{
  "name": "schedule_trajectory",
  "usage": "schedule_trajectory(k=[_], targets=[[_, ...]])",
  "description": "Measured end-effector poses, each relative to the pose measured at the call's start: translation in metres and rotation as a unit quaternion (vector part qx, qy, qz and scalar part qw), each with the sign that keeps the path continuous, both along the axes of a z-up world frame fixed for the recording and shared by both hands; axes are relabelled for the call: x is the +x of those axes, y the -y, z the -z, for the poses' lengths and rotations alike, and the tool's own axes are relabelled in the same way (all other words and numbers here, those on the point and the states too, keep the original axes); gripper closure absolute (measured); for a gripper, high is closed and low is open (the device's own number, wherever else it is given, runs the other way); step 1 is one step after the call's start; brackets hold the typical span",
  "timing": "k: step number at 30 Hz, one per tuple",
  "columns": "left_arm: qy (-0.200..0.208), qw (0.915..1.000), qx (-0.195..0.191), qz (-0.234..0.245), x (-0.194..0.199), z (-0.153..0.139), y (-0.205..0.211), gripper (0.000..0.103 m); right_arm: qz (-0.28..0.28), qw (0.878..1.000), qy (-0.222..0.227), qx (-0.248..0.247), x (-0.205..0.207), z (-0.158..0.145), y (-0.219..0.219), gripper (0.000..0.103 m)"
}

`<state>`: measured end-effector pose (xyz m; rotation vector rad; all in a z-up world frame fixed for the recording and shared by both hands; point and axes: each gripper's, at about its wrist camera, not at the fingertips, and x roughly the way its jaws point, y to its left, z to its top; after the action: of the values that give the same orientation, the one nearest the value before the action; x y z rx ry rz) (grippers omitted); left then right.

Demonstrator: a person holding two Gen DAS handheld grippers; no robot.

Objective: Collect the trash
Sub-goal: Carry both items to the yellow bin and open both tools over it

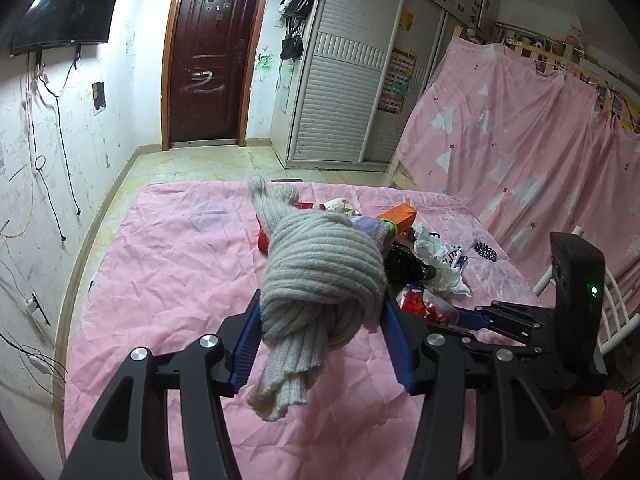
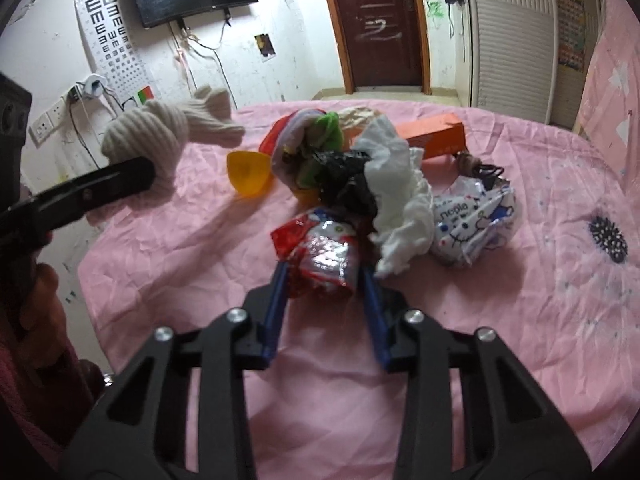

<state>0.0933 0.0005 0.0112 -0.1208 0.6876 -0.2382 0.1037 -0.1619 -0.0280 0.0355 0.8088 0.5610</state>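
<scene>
My left gripper (image 1: 324, 308) is shut on a knotted grey knit cloth (image 1: 320, 272), held above the pink bed sheet (image 1: 168, 264); the right wrist view shows that cloth (image 2: 152, 136) raised at the left. The right gripper (image 2: 324, 276) is low over the trash pile, its blue fingers (image 2: 280, 284) pressing both sides of a crumpled red and silver foil wrapper (image 2: 320, 248). Behind the wrapper lie a white tissue (image 2: 400, 200), a black plastic bag (image 2: 348, 184), a cartoon-cat wrapper (image 2: 476, 220), an orange box (image 2: 436, 132) and a yellow cup (image 2: 248, 176).
A pink curtain (image 1: 520, 140) hangs along the bed's right side, with a white rail (image 1: 616, 304) in front of it. Beyond the bed's far edge are the floor, a brown door (image 1: 208, 60) and a white wardrobe (image 1: 344, 80). A small black patterned item (image 2: 608, 238) lies on the sheet at right.
</scene>
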Motion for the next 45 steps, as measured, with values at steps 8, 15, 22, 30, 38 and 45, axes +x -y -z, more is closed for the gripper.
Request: schedule_trajectory(k=[8,15,22,30,38,45], targets=[[0.004,0.9999,0.001,-0.01,-0.004,-0.008,0.001,0.054,-0.024,0.999,0.036,0.028,-0.038,-0.018,0.005,0.07],[0.02,0.9997,0.011,0.001,-0.013,-0.02,0.019,0.054,-0.005,0.997,0.065,0.05,-0.051,-0.037,0.034,0.07],[0.031,0.9992,0.023,0.012,-0.02,-0.032,0.045,0.054,0.033,0.992,0.088,0.078,-0.057,-0.051,0.074,0.069],[0.038,0.9982,0.035,0.03,-0.024,-0.04,0.076,0.054,0.079,0.985,0.12,0.1,-0.062,-0.068,0.125,0.069],[0.042,0.9965,0.042,0.059,-0.026,-0.046,0.117,0.054,0.16,0.967,0.154,0.123,-0.077,-0.083,0.198,0.069],[0.045,0.9926,0.049,0.102,-0.028,-0.052,0.164,0.054,0.224,0.949,0.175,0.135,-0.091,-0.091,0.253,0.069]])
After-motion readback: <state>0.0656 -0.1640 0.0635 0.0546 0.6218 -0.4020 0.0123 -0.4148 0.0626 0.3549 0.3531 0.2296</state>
